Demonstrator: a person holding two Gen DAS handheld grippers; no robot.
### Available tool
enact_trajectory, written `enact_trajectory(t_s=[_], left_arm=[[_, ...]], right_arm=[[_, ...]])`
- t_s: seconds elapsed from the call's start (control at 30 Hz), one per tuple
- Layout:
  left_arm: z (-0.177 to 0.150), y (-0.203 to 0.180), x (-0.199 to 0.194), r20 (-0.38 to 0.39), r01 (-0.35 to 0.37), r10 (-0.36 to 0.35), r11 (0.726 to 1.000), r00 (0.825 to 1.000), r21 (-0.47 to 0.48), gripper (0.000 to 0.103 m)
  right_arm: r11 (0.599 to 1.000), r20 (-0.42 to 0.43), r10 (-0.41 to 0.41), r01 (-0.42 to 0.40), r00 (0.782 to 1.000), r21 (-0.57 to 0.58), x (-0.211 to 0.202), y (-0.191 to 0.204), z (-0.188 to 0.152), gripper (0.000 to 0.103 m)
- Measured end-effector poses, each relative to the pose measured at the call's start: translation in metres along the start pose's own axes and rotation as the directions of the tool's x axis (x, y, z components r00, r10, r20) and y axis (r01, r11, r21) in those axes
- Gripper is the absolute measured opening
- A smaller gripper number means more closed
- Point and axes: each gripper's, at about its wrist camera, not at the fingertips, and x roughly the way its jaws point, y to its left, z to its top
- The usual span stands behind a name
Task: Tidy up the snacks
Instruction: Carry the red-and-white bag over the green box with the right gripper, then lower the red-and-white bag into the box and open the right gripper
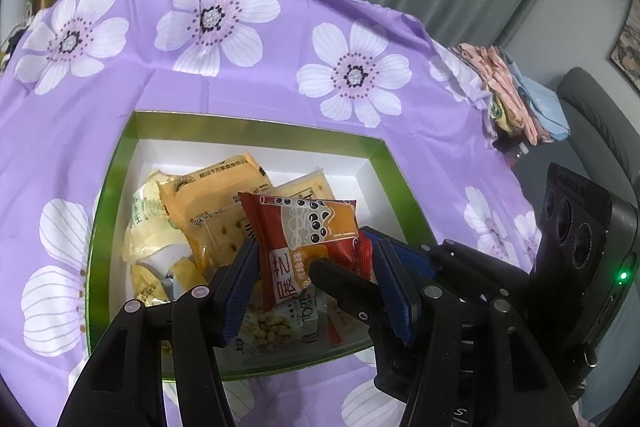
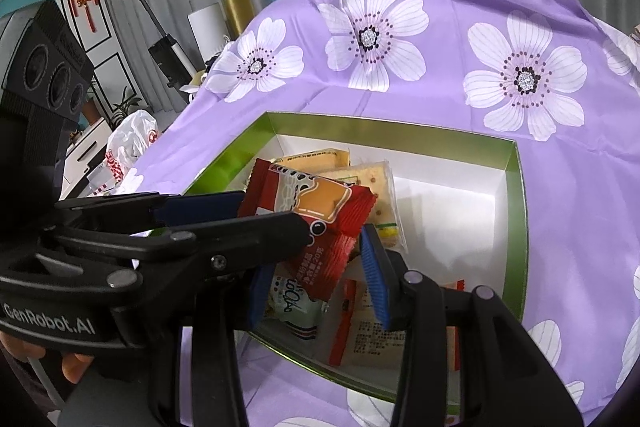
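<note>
Purple floral tabletop (image 1: 248, 83) carries green box (image 1: 256, 131). Above it, my left tool (image 1: 316, 267) and right tool (image 2: 312, 267) both clamp red snack packet (image 1: 304, 231), hovering for drop-in.

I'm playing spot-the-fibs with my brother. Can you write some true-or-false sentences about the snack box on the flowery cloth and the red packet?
1. The shiny red snack packet sits between the fingers of the left gripper. True.
2. The rectangular cardboard box has a blue rim. False: the rim is green and the inside is white.
3. The box has nothing in it. False: yellow snack packets and others lie inside.
4. The cloth under the box is purple with white flowers. True.
</note>
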Motion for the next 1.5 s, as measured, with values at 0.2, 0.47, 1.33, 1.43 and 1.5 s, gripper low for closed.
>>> enact_trajectory(t_s=[0.2, 0.47, 1.33, 1.43, 1.5], left_arm=[[0.001, 0.003, 0.004, -0.01, -0.004, 0.004, 1.0, 1.0, -0.005, 0.058], [0.003, 0.004, 0.008, -0.019, -0.013, 0.013, 1.0, 1.0, -0.009, 0.058], [0.003, 0.001, 0.019, -0.069, -0.085, 0.085, 0.996, 0.994, 0.003, 0.058], [0.003, 0.001, 0.019, -0.071, -0.085, 0.084, 0.996, 0.994, 0.002, 0.058], [0.003, 0.0, 0.019, -0.07, -0.088, 0.088, 0.996, 0.994, 0.004, 0.058]], right_arm=[[1.0, -0.017, -0.007, 0.007, 1.0, 0.004, 0.005, -0.001, 0.001, 0.043], [1.0, -0.033, -0.018, 0.018, 0.999, 0.002, 0.007, -0.001, 0.003, 0.044], [0.999, -0.09, -0.04, 0.039, 0.995, -0.012, 0.018, 0.001, 0.003, 0.046], [0.999, -0.09, -0.039, 0.038, 0.995, -0.013, 0.017, 0.001, 0.004, 0.046], [0.999, -0.091, -0.042, 0.041, 0.995, -0.014, 0.017, 0.001, 0.003, 0.046]])
